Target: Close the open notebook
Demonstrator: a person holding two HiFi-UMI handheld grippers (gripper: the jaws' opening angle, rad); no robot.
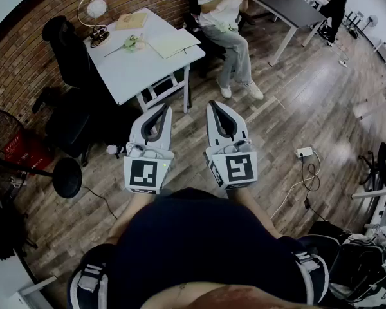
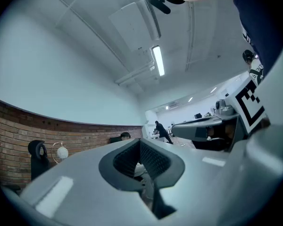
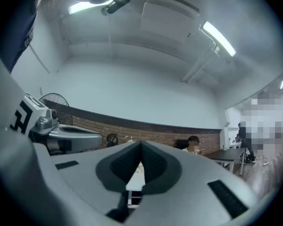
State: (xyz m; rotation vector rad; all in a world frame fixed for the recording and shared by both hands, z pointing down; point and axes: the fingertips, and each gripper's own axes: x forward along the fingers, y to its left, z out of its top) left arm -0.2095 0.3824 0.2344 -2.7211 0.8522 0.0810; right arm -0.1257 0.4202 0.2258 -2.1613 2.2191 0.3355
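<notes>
Both grippers are held side by side over the wood floor (image 1: pixel 289 108), well short of the white tabletop (image 1: pixel 135 69). Left gripper (image 1: pixel 164 109) clenched, nothing between its jaws. Right gripper (image 1: pixel 213 105) clenched too, empty. The open notebook (image 1: pixel 174 42) lies flat on the tabletop's right part, well apart from both grippers. On the same tabletop: a flower bunch (image 1: pixel 134 42) just left of the notebook, a globe lamp (image 1: pixel 95 8) at the far corner and a tan book (image 1: pixel 131 20). A brick wall (image 1: pixel 26 50) runs along the left, with a black chair (image 1: pixel 63 38) beside the tabletop. A seated person (image 1: pixel 226 18) is behind it, beside a dark table (image 1: pixel 289 5). A power strip (image 1: pixel 304 152) lies on the floor.
</notes>
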